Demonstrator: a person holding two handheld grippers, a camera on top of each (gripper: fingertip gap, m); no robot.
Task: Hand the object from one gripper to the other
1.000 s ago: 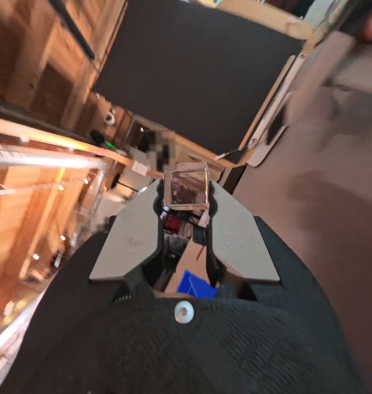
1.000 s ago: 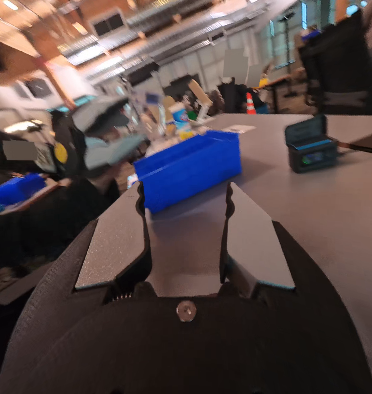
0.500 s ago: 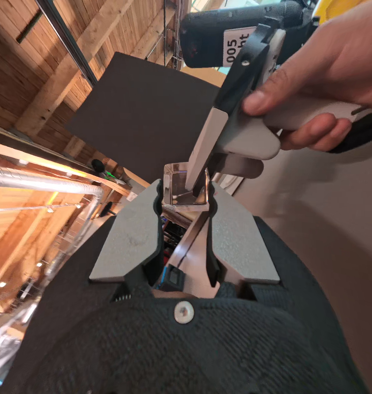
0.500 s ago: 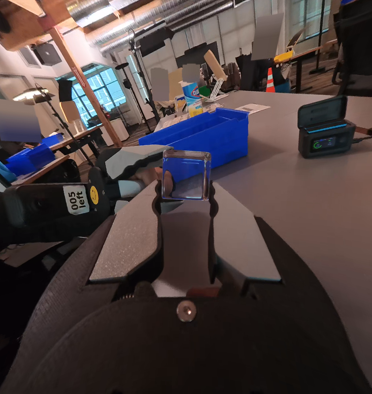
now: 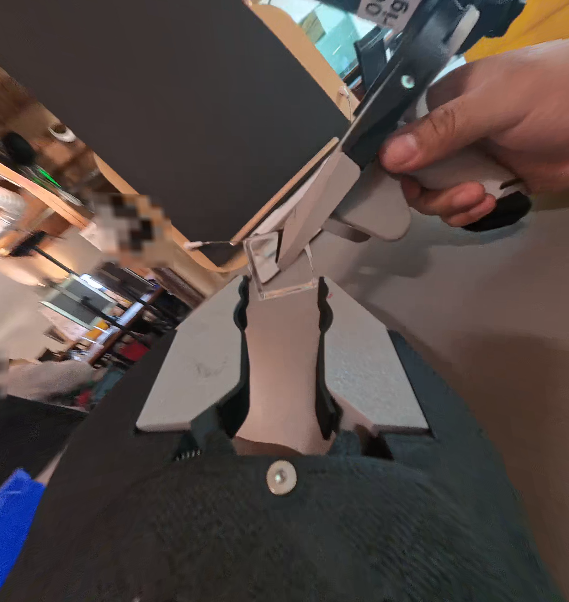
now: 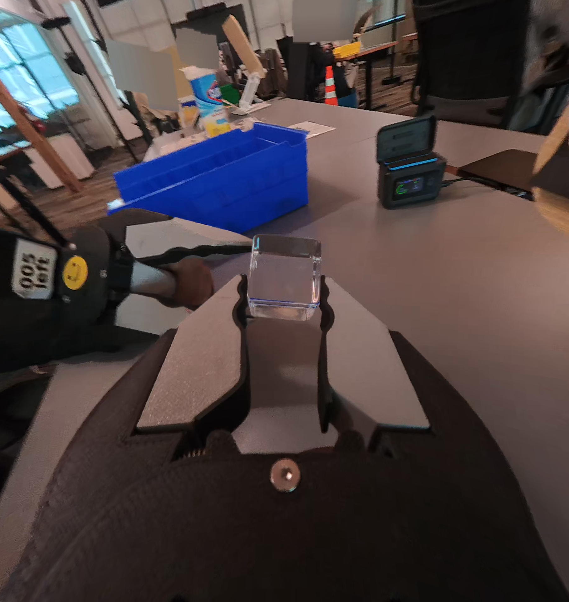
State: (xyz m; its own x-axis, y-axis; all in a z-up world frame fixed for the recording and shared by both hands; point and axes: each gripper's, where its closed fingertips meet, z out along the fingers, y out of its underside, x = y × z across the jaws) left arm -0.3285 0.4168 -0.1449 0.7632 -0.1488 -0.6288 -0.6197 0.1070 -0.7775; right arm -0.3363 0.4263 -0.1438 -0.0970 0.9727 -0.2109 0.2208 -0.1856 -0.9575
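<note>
A clear cube (image 6: 284, 277) is held between the fingertips of my right gripper (image 6: 283, 286), which is shut on it above the grey table (image 6: 456, 309). In the left wrist view the cube (image 5: 263, 264) sits tilted just beyond the tips of my left gripper (image 5: 281, 283). The right gripper (image 5: 296, 244) clamps it from the upper right, held by a hand (image 5: 504, 130). My left gripper's jaws stand about a cube's width apart and grip nothing. In the right wrist view the left gripper (image 6: 245, 246) lies to the left, its tips at the cube's far left edge.
A blue bin (image 6: 218, 182) stands on the table behind the cube, and its corner shows in the left wrist view (image 5: 3, 521). A dark open case (image 6: 407, 176) with a lit screen sits at the right. A wipes tub (image 6: 206, 94) stands farther back. A dark board (image 5: 179, 114) fills the left wrist view. Only a small space, under 4 cm, lies between the two pairs of fingers. The dark open case (image 6: 407, 176) is about 25 cm from both grippers' fingertips.
A second ago only the left gripper held the cube and the right was open. The right closed on the cube; it has now slid out past the left gripper's tips and tilted.
</note>
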